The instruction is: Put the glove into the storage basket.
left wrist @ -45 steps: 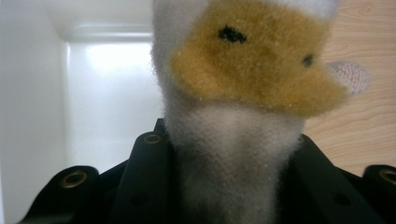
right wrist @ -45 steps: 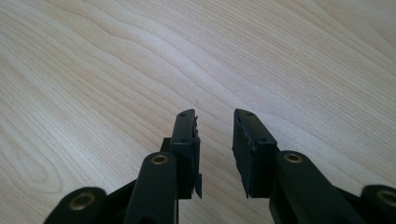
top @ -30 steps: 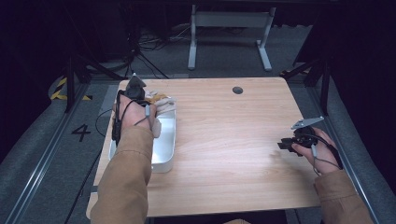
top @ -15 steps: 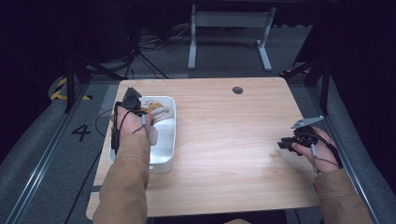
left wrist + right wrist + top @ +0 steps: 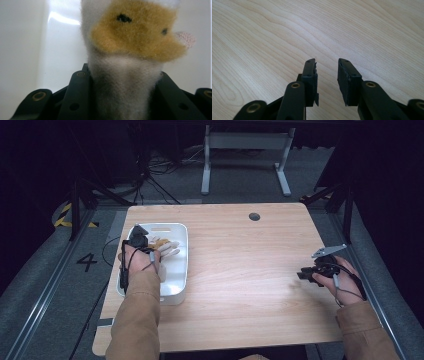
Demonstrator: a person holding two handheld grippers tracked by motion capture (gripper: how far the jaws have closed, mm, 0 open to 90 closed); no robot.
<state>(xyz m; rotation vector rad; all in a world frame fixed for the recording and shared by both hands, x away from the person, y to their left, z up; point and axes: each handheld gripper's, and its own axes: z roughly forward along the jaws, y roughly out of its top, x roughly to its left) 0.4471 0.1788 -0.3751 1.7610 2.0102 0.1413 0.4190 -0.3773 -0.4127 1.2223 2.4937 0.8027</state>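
The left hand-held gripper [image 5: 141, 239] is clamped on a plush toy [image 5: 130, 50], its jaws pinching the pale furry body just below the tan face, and it holds the toy inside the white tray [image 5: 175, 287] near the left edge of the worktop [image 5: 250, 270]. The right hand-held gripper [image 5: 326, 75] rests low over bare wood well to the right of the tray, jaws parted with nothing between them. The grip sits on soft, compressible fur, so the toy could, I think, slip or swing out of the jaws if they ease before it rests on the tray floor; it might also catch on the tray wall just beside it and tip over the rim. Compared with the earlier high views, the left hand has sunk deeper into the tray and drawn back toward the person, while the right hand has kept its place.
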